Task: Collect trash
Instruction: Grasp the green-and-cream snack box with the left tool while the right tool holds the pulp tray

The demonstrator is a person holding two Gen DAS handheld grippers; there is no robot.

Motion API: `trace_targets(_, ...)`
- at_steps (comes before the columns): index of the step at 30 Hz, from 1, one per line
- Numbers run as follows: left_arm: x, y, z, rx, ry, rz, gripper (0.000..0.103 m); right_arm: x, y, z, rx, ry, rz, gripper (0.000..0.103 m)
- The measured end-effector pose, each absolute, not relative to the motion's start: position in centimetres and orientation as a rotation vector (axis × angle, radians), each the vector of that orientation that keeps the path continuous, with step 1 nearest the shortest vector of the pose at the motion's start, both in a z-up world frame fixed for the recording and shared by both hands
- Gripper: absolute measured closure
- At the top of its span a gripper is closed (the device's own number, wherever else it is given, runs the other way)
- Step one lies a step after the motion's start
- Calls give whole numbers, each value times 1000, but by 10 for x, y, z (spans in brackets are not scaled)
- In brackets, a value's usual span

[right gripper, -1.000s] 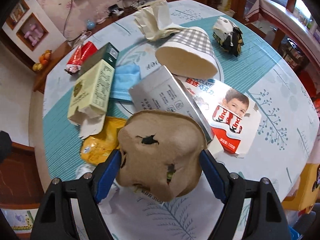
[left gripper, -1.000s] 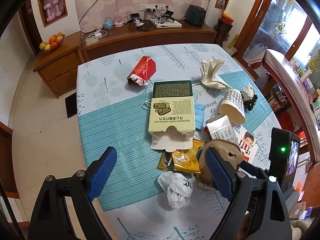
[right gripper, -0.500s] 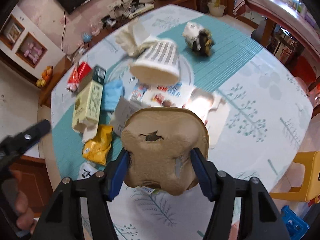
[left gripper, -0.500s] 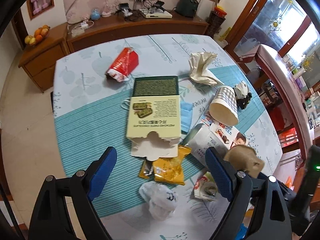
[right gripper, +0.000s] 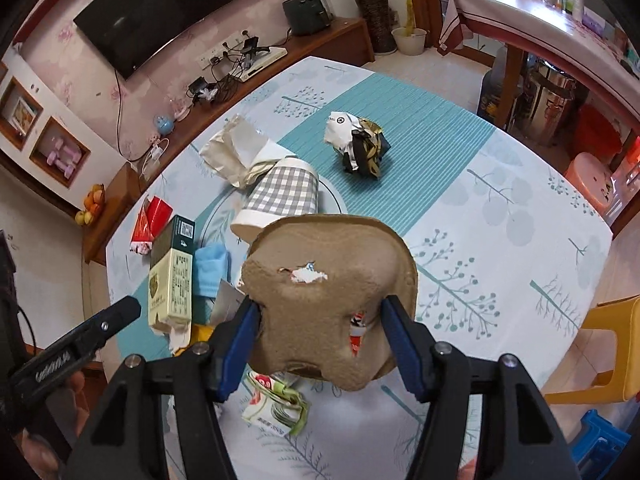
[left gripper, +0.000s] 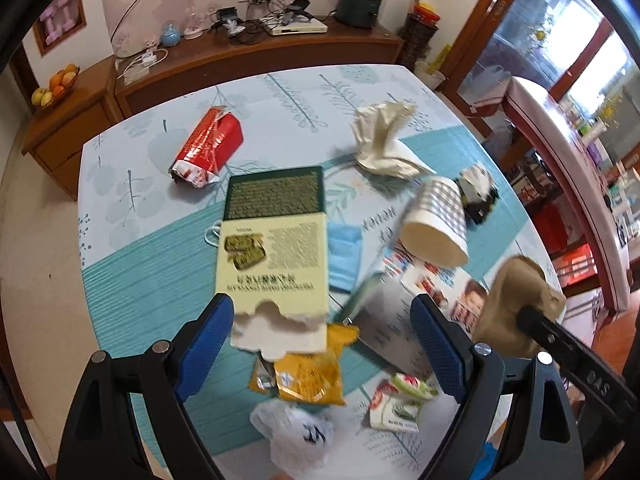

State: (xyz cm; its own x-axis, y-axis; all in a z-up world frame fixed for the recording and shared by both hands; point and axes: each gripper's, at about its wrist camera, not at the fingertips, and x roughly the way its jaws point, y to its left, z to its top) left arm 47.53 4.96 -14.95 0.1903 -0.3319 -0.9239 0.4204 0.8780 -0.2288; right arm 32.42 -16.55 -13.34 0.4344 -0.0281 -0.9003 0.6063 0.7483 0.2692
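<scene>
- A dining table (left gripper: 132, 280) draped in a pale cloth printed with trees and crossed by a ribbed teal band fills a living room; a wooden sideboard (left gripper: 256, 60) strewn with cables and small electronics runs along a floral-papered wall, with a fruit bowl (left gripper: 54, 84) at its far left end.
- The right gripper (right gripper: 318, 316) is clamped on a brown moulded-pulp egg carton piece (right gripper: 332, 292), its blue pads pressed against both sides; the piece is held up off the table, and its rough fibre face is torn through in places.
- The left gripper (left gripper: 320, 344) hangs with jaws spread wide and nothing between them, over the near end of a torn green-and-cream chocolate box (left gripper: 274, 248) lying flat.
- Litter crowds the cloth: a crinkled yellow snack wrapper (left gripper: 308, 372) partly under the box's ragged flap, a knotted white plastic bag (left gripper: 296, 436) at the near edge, a blue face mask (left gripper: 342, 256) touching the box's right side.
- A grey-checked paper cup (left gripper: 436, 220) lies tipped on its side, between crumpled cream paper (left gripper: 384, 140) and a balled black-and-white wrapper (right gripper: 356, 144).
- A red foil packet (left gripper: 210, 148) rests well apart, toward the sideboard.
- A small folded red-and-green packet (right gripper: 276, 404) sits directly below the held carton.
</scene>
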Motion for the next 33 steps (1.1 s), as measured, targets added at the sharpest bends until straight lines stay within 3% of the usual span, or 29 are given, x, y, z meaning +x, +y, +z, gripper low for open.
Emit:
trace_targets(13,518,53,-223,85,1428,-465,14,334,-157,-159,685,1112,-396,40)
trace_targets(22,528,46,-236,128,1399,-448,8,332,-159,-170,714,1137,-391,40)
trace_targets(26,539,50,-262,80,1506,-438,8,328,-160,-172,720,1141,-396,40)
trace_targets(33,544,57,-264,45,1456,-399,8,327,-160,-176,720,1149,-399,40)
